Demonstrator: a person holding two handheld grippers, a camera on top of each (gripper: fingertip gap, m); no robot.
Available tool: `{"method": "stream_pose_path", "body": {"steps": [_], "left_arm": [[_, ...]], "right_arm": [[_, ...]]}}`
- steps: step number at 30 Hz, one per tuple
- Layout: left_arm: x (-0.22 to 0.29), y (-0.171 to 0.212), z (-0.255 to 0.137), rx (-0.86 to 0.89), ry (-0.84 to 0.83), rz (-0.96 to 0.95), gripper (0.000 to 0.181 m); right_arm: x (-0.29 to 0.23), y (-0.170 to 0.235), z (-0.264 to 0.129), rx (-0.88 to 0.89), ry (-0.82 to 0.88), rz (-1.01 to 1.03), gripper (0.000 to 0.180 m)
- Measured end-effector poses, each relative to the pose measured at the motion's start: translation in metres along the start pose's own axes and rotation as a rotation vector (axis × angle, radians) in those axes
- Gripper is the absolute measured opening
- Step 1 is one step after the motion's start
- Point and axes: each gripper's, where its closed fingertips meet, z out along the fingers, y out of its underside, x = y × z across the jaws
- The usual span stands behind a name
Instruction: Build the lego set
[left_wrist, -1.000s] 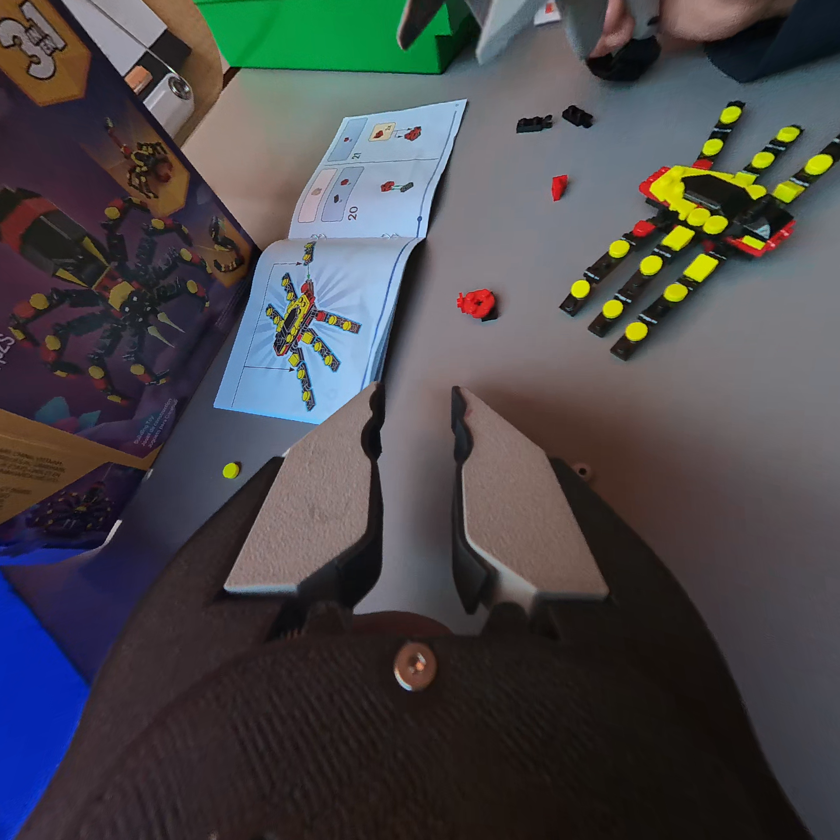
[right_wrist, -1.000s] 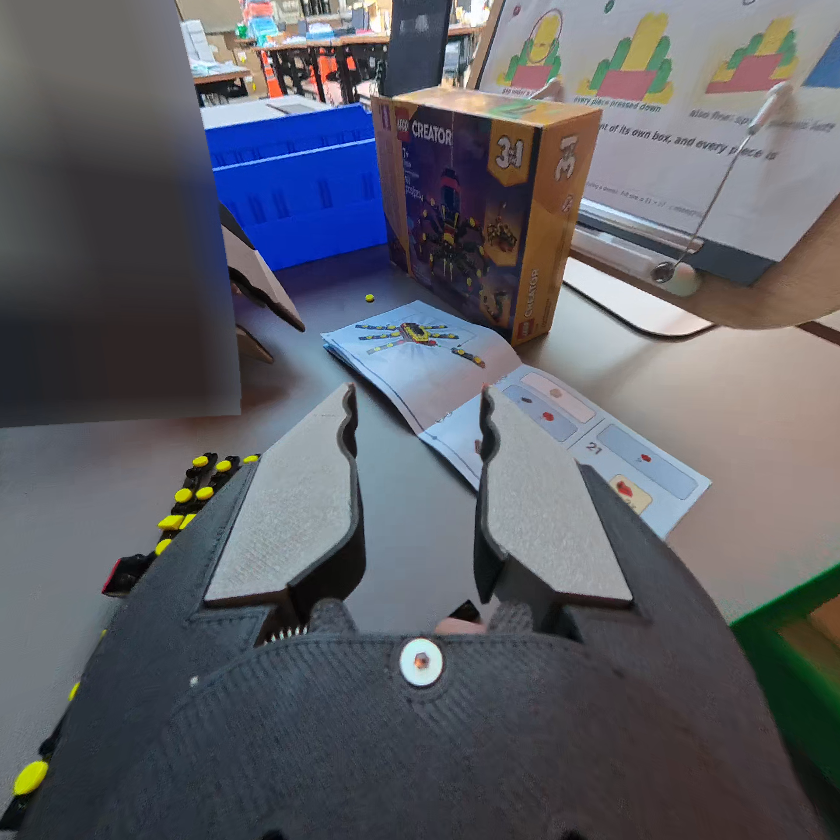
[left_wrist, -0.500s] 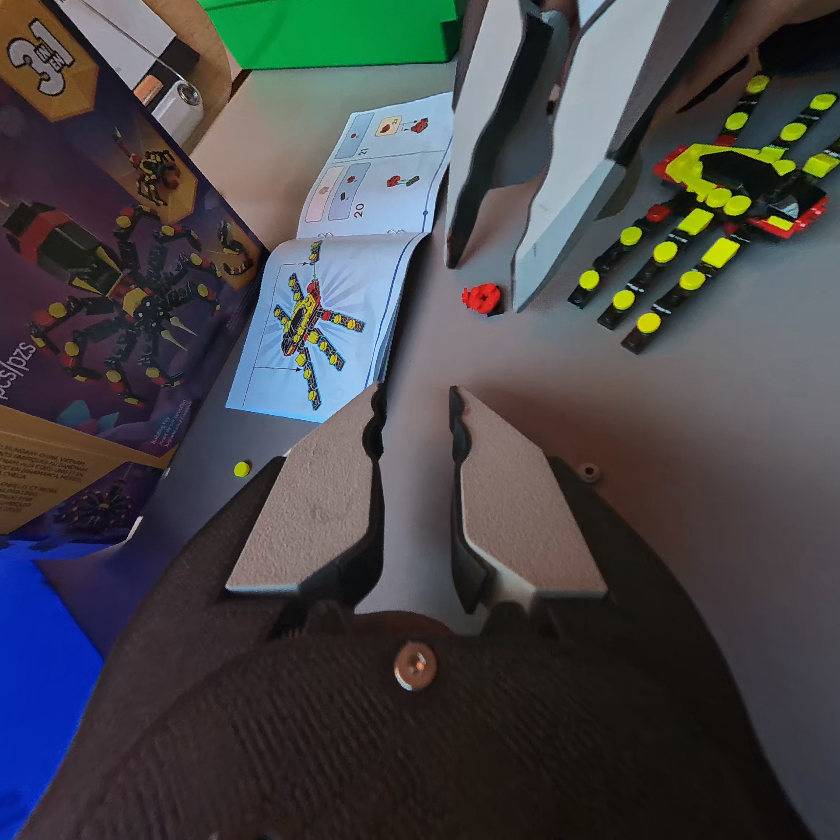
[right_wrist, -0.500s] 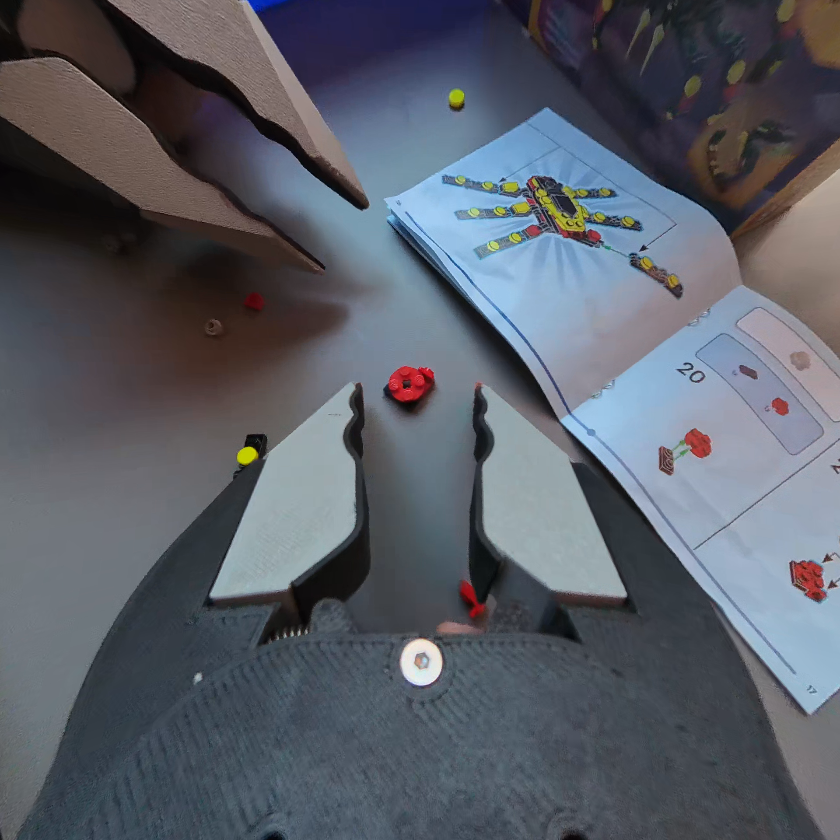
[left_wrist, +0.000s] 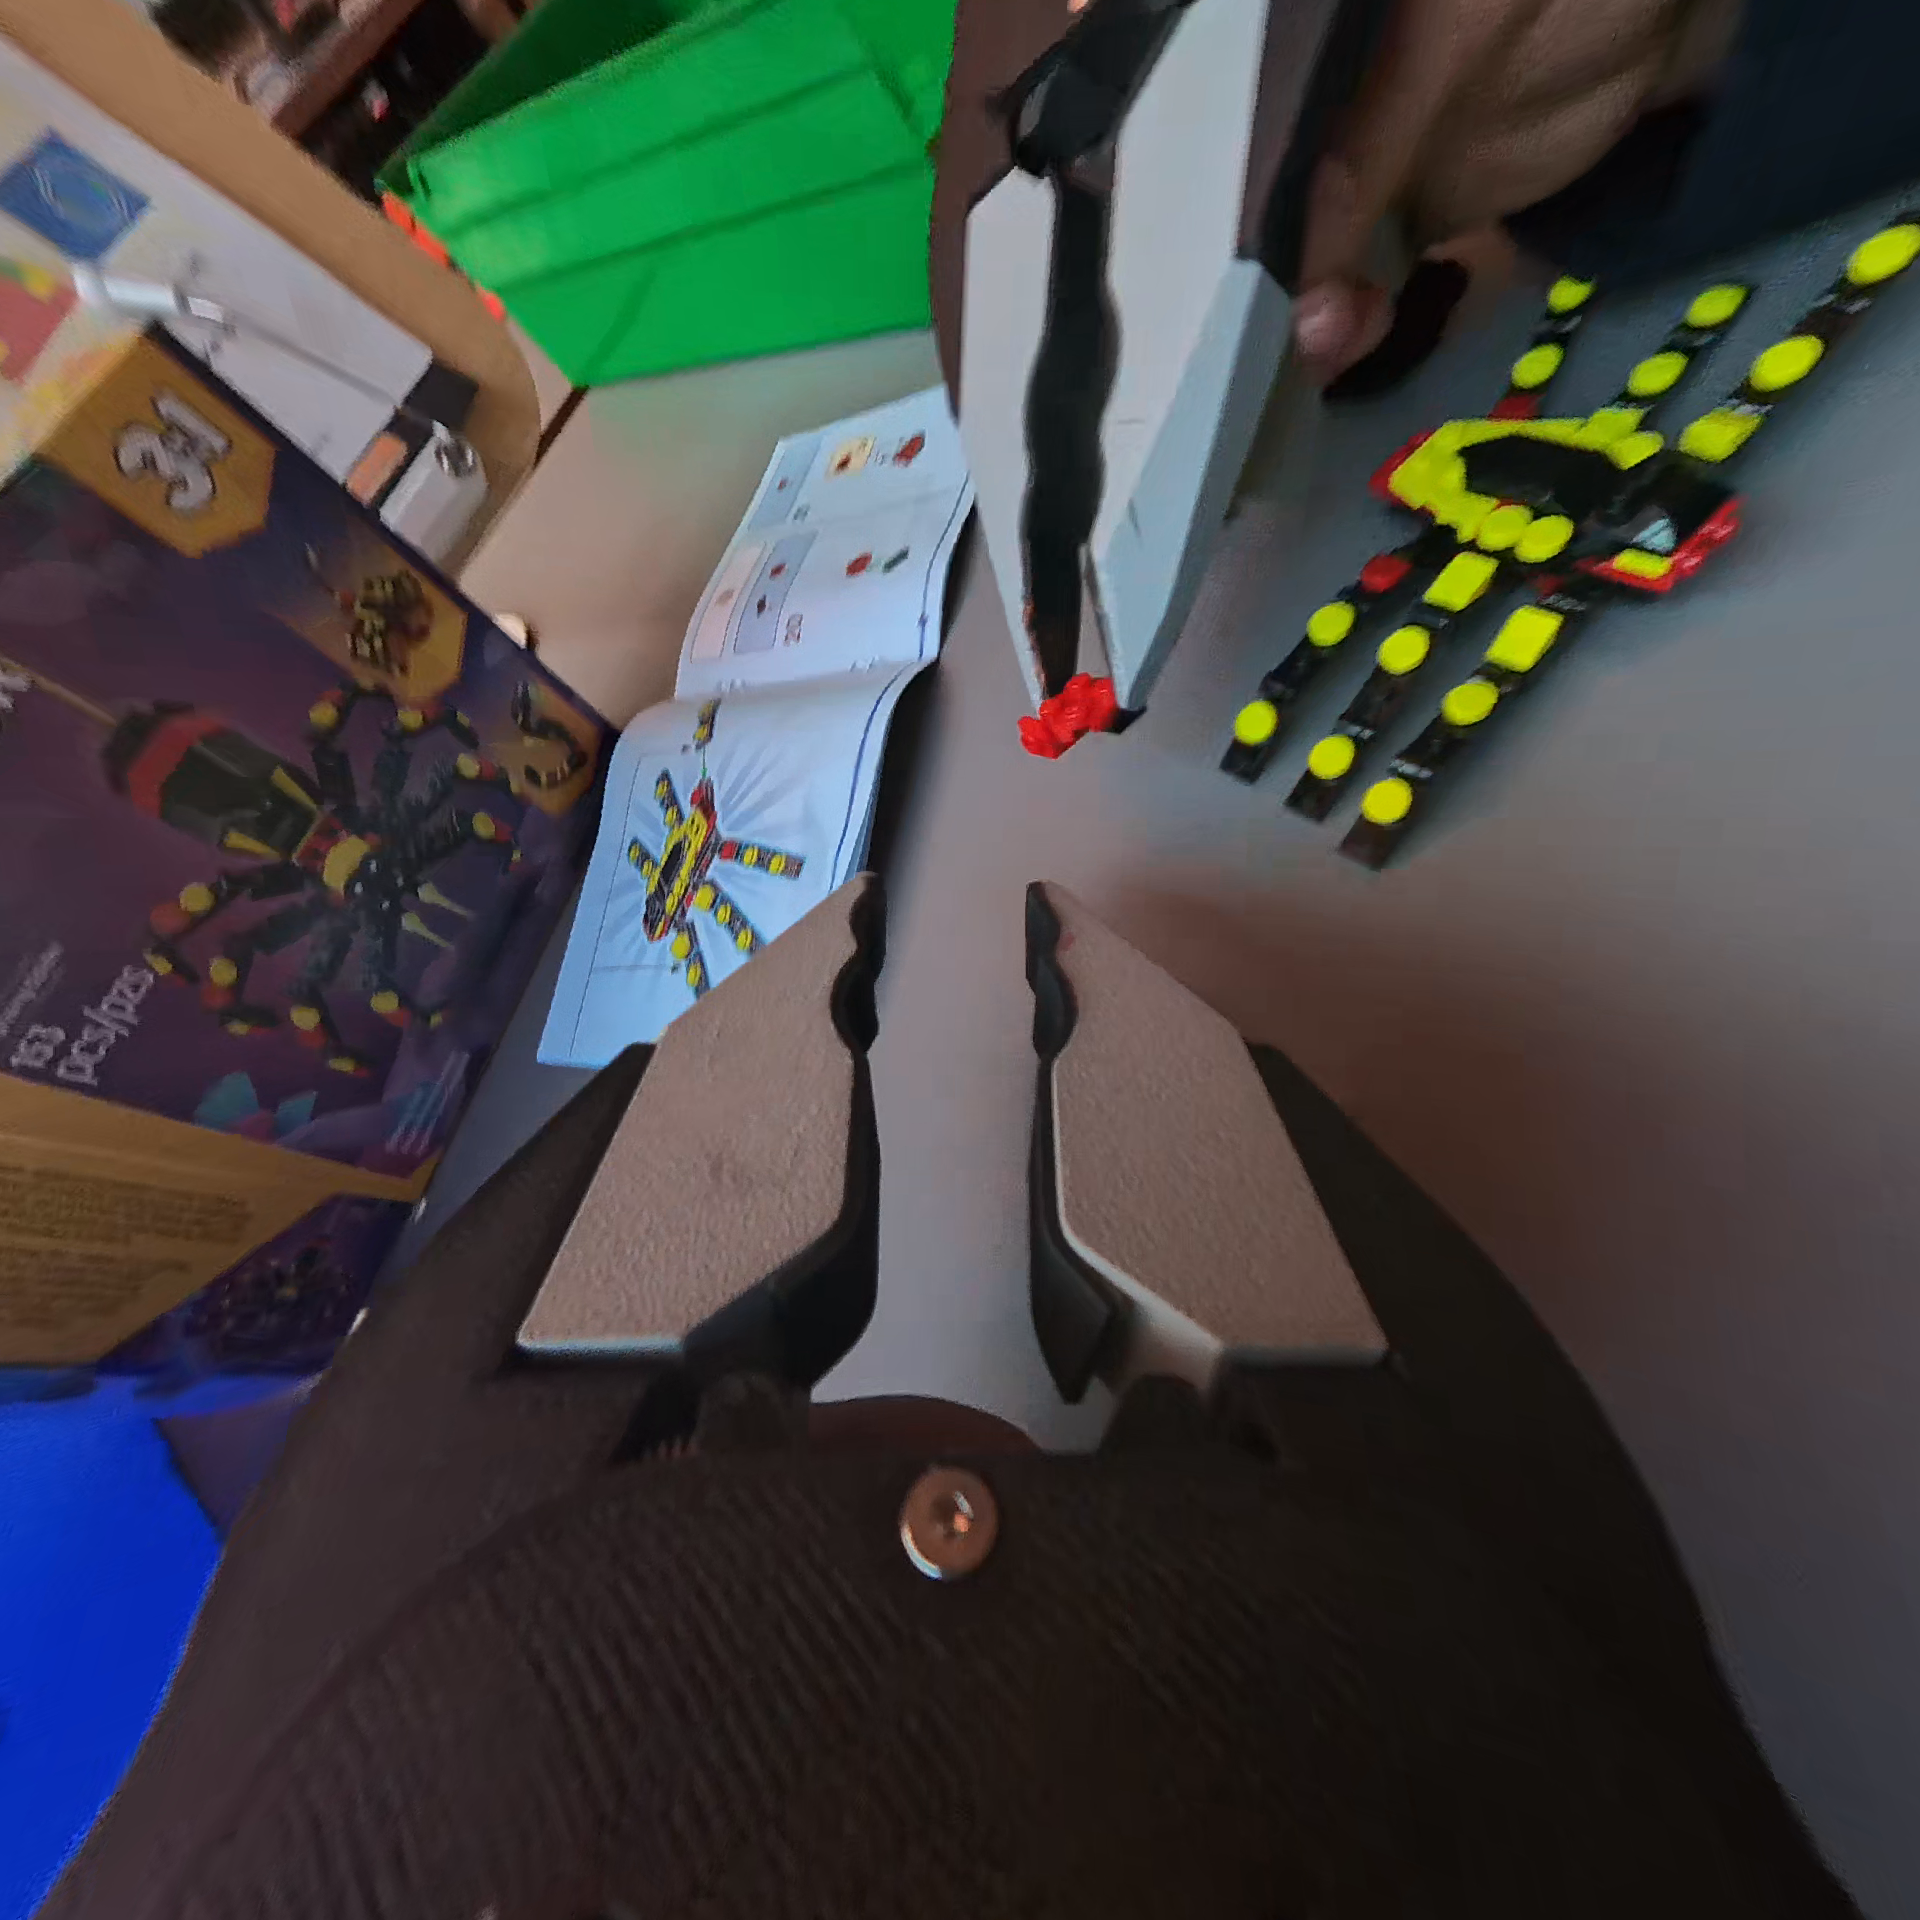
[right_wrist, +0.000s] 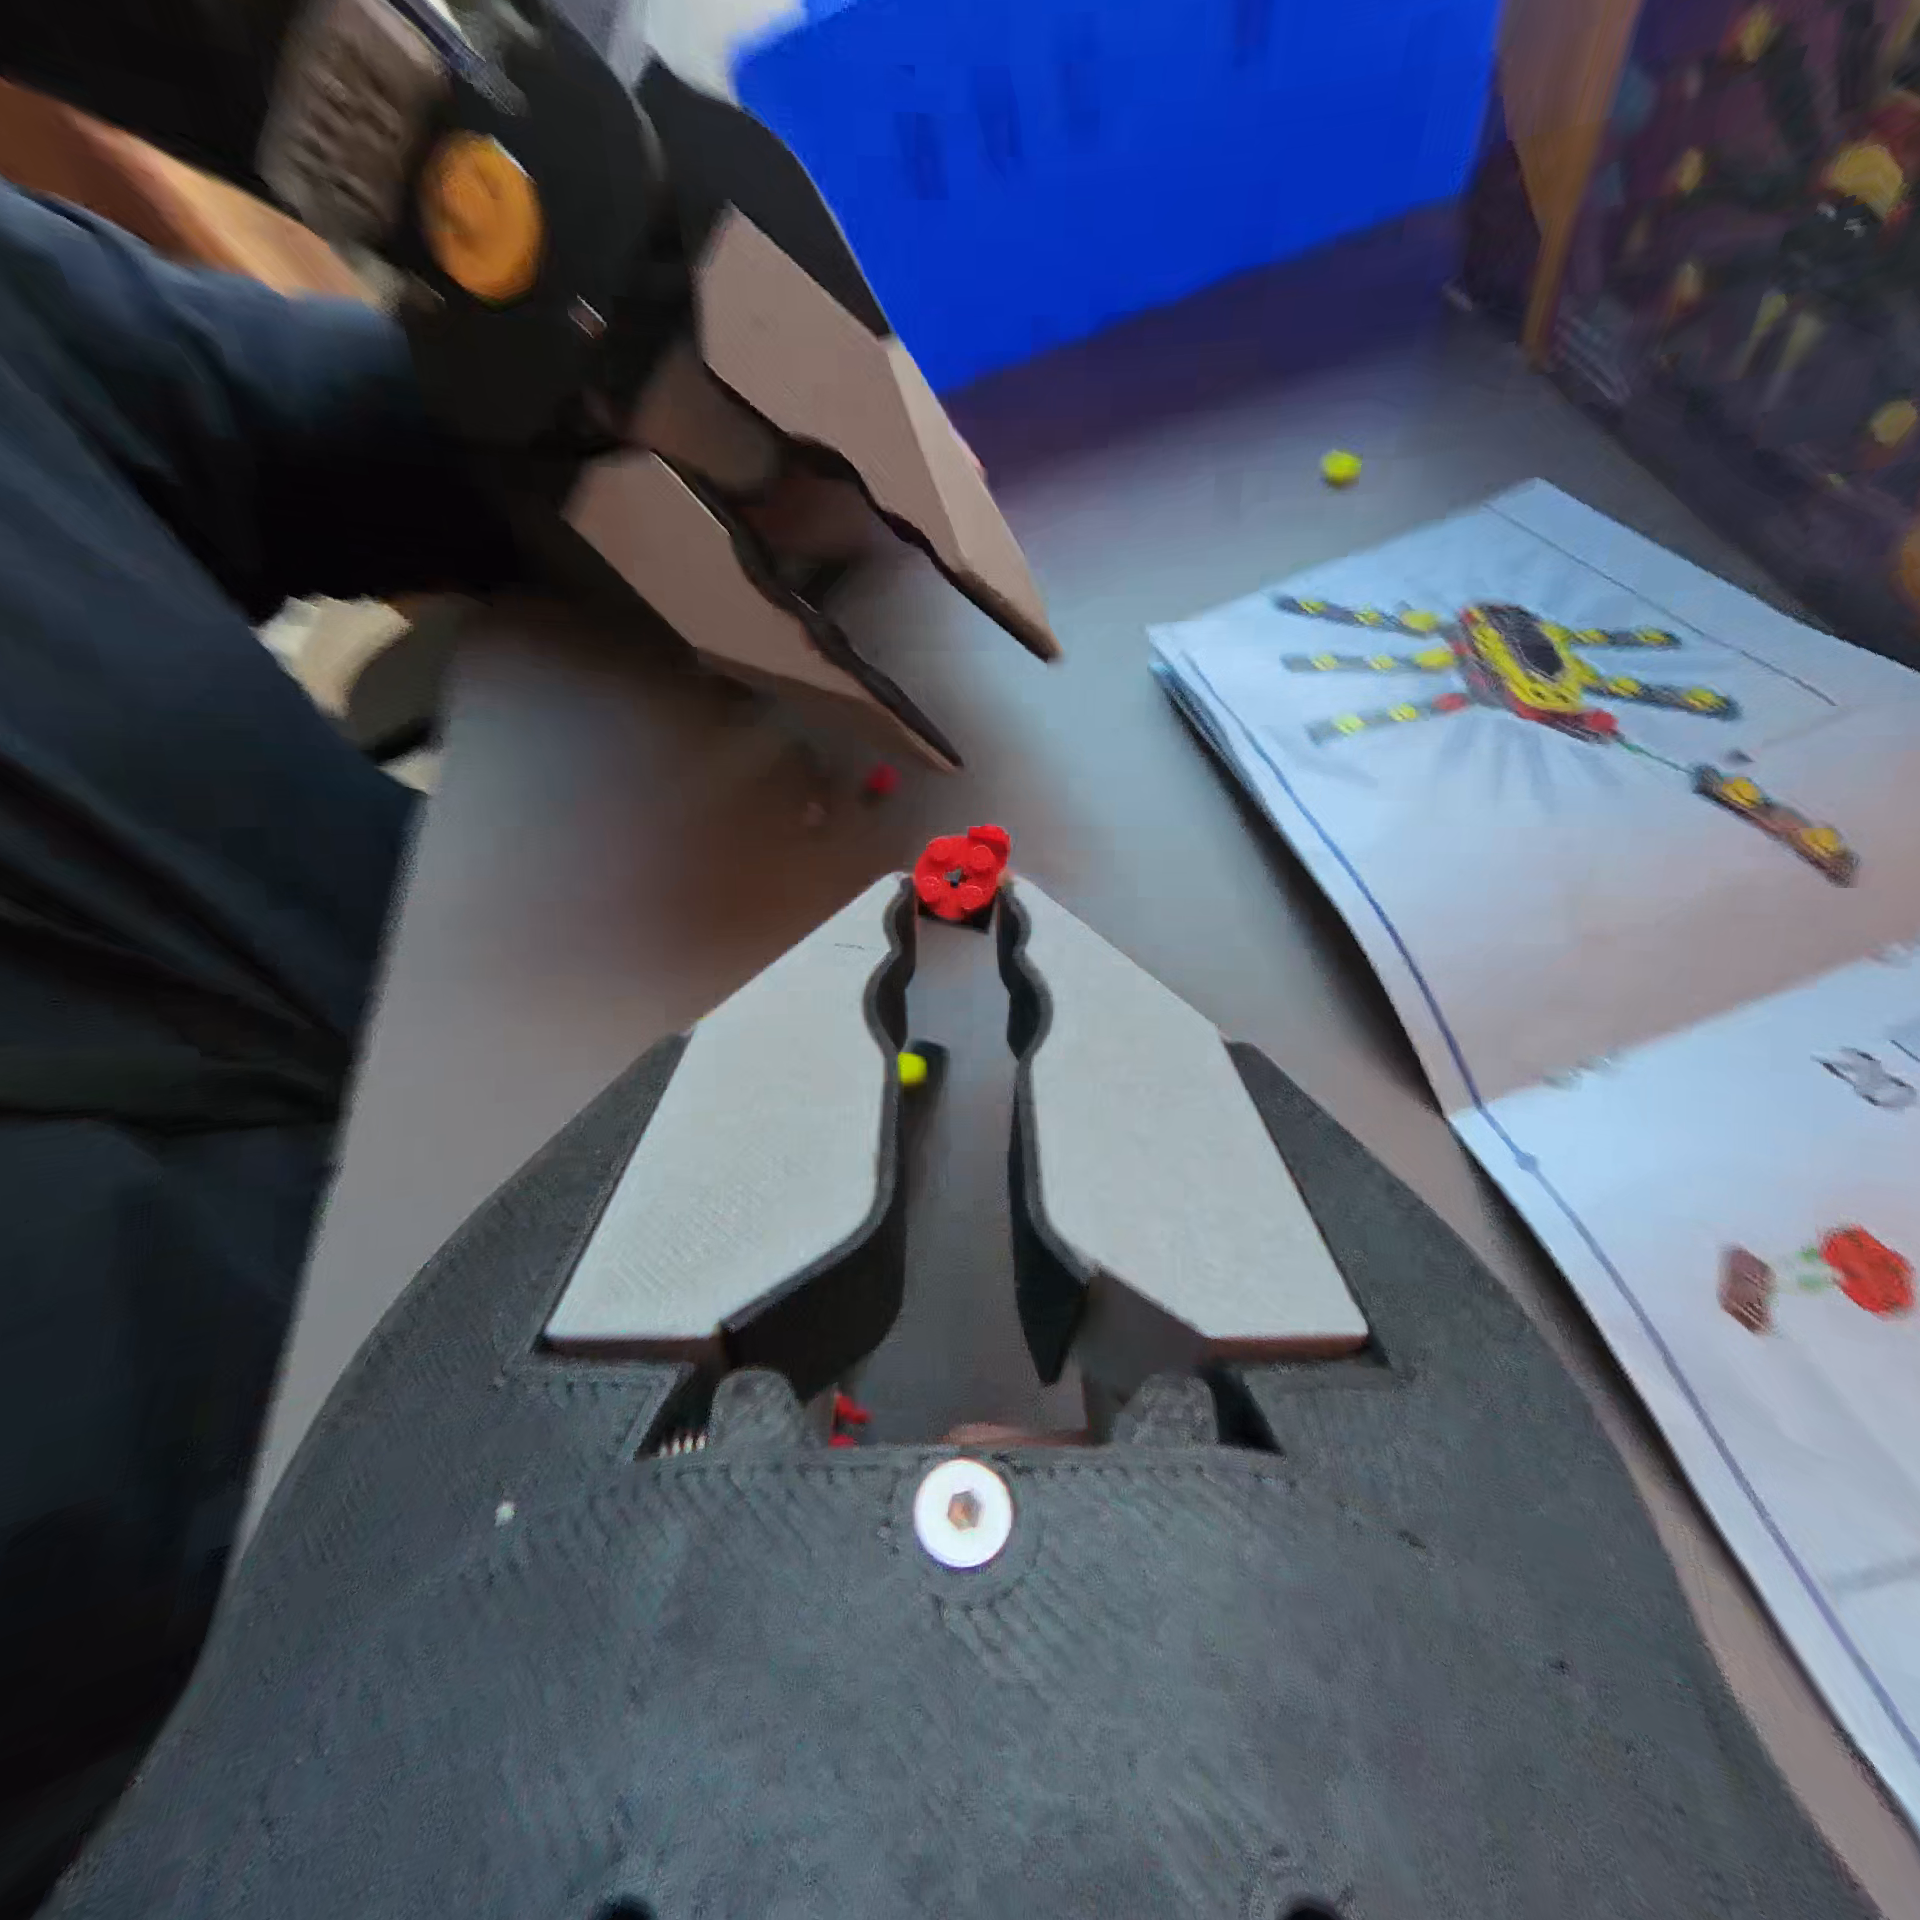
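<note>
A small red round Lego piece on a dark base is pinched between the tips of my right gripper, just at the grey table. The left wrist view shows the same piece at the tips of the right gripper reaching down from above. My left gripper is open and empty, a short way in front of the piece, and also shows in the right wrist view. The black, yellow and red spider model lies to the right.
The open instruction booklet lies left of the piece, with the set's box beyond it. A green bin and a blue bin stand at the edges. Loose yellow studs and a small red bit lie on the table. Tip to tip, the grippers are about 4 cm apart.
My right gripper came down over the table to the red piece and shut on it. My left gripper stayed open in about the same place.
</note>
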Motion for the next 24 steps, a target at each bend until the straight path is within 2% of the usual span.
{"method": "stream_pose_path", "body": {"steps": [1, 4, 7, 10, 17, 21, 24], "left_arm": [[0.004, -0.008, -0.001, 0.037, 0.009, 0.014, 0.024], [0.011, -0.033, -0.009, 0.164, 0.012, 0.066, 0.024], [0.025, -0.05, -0.016, 0.261, 0.052, 0.105, 0.023], [0.03, -0.056, -0.018, 0.282, 0.052, 0.111, 0.021], [0.036, -0.069, -0.025, 0.359, 0.11, 0.035, 0.016], [0.035, -0.065, -0.022, 0.335, 0.101, 0.027, 0.006], [0.036, -0.063, -0.022, 0.336, 0.116, 0.019, 0.005]], "right_arm": [[-0.008, -0.006, -0.004, 0.038, -0.078, 0.029, 0.012], [-0.03, -0.019, -0.015, 0.131, -0.285, 0.109, 0.012], [-0.038, -0.026, -0.021, 0.179, -0.394, 0.178, 0.012], [-0.046, -0.027, -0.022, 0.188, -0.477, 0.233, 0.011], [-0.051, -0.027, -0.02, 0.19, -0.613, 0.419, 0.011], [-0.052, -0.025, -0.019, 0.188, -0.646, 0.453, 0.011], [-0.052, -0.024, -0.018, 0.181, -0.652, 0.464, 0.011]]}}
